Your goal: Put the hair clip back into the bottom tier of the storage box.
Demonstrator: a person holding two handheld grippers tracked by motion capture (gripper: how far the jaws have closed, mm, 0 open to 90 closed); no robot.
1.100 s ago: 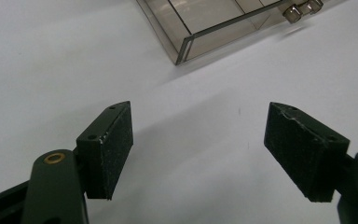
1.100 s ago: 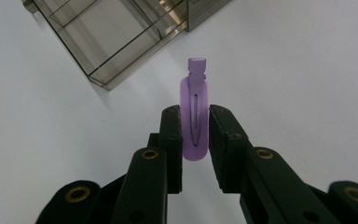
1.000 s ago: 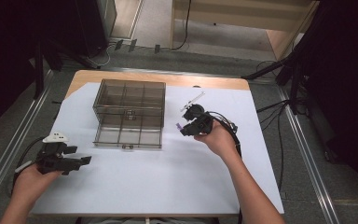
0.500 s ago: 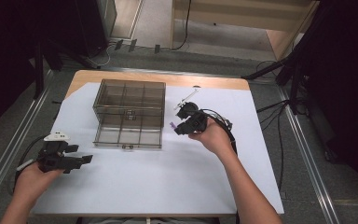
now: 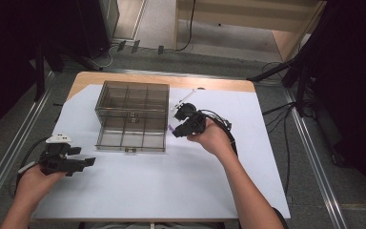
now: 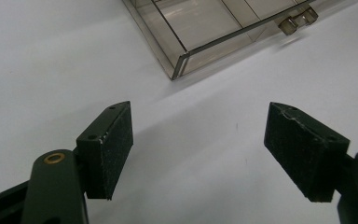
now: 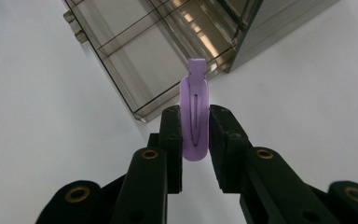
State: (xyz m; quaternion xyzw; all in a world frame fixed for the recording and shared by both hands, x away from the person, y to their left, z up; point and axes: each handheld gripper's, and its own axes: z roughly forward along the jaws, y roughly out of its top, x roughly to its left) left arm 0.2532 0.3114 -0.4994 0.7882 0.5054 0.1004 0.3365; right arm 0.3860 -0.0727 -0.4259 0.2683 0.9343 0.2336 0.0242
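A clear smoky plastic box [image 5: 132,114] with divided compartments sits on the white sheet, its lower drawer pulled out toward me. My right gripper [image 5: 175,130] hovers just right of the drawer's right edge, shut on a purple hair clip [image 7: 194,112] that stands upright between the jaws; the clip [image 5: 171,128] shows as a small purple tip. The drawer's corner [image 7: 142,114] lies just beyond the clip. My left gripper [image 5: 89,161] rests low at the front left, open, with bare sheet between its pads [image 6: 109,144]. The drawer's near corner [image 6: 179,70] is ahead of it.
A white sheet [image 5: 171,191] covers most of the wooden table [image 5: 209,83]. A small black and white object [image 5: 185,106] lies behind my right gripper. Cables trail off the right side. Metal floor rails [image 5: 9,157] run along both sides.
My right gripper has moved left and slightly toward me with the purple clip, closing on the drawer's right edge. The left gripper has barely shifted.
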